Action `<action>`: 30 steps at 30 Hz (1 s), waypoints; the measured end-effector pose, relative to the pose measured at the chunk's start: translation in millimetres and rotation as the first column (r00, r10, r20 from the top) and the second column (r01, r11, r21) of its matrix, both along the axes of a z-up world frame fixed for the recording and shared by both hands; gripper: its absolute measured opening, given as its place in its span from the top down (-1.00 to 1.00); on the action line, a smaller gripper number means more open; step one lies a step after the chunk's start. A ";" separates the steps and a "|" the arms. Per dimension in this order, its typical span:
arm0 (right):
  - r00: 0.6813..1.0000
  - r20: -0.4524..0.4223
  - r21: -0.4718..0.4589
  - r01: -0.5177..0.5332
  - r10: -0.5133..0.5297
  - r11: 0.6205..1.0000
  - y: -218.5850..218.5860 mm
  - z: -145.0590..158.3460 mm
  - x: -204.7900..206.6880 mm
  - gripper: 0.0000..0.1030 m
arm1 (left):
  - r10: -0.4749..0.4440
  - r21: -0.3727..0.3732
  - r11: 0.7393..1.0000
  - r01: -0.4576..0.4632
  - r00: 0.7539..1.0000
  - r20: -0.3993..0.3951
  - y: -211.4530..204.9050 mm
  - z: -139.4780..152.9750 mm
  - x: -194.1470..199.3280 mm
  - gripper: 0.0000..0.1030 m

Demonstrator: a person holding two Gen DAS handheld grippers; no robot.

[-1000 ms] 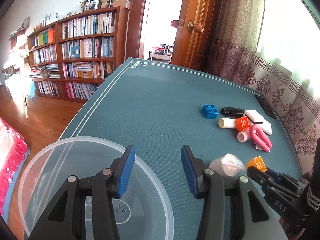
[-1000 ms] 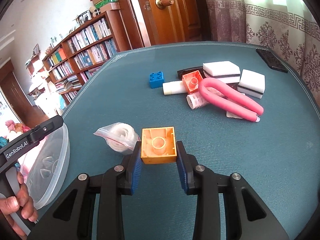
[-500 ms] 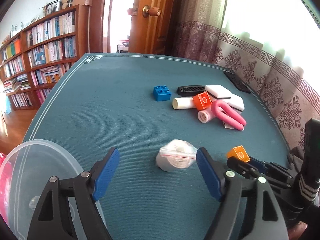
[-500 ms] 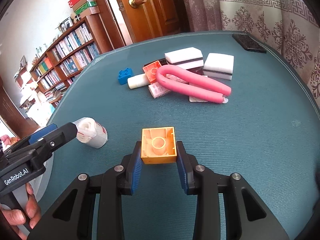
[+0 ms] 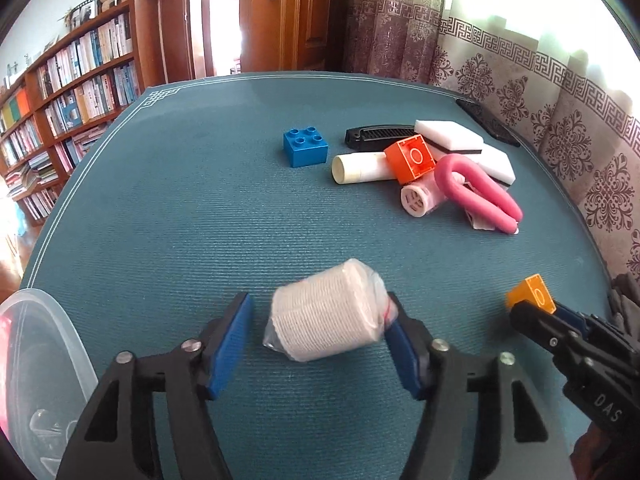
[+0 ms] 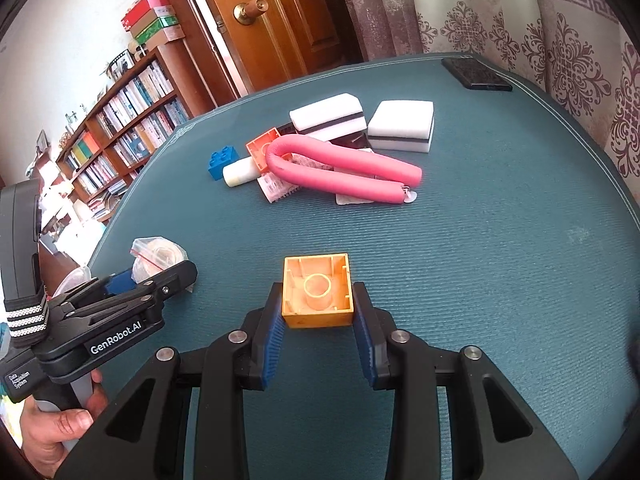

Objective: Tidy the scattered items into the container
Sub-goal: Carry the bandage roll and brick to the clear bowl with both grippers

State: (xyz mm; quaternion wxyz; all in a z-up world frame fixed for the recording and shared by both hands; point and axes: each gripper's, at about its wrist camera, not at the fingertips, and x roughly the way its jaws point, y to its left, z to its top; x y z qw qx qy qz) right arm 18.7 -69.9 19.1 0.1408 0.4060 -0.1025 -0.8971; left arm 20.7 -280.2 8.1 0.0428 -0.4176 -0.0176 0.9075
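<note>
Open mat in the middle, clutter at upper right

In the left wrist view, bare teal mat (image 5: 192, 208) fills the centre and upper left, free for passage. A pile blocks the upper right: blue brick (image 5: 305, 147), white tube (image 5: 360, 167), orange brick (image 5: 412, 157), pink foam loop (image 5: 476, 190), white sponges (image 5: 448, 134). The bagged white roll (image 5: 326, 316) sits at lower centre, the clear container (image 5: 60, 344) at the lower left edge.
</note>
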 end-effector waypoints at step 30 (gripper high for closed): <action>0.952 -0.060 -0.003 -0.299 0.299 0.954 -122.2 29.4 31.7 0.32 | 0.252 -0.011 0.967 -0.256 0.959 -0.128 -121.9 47.1 74.1 0.02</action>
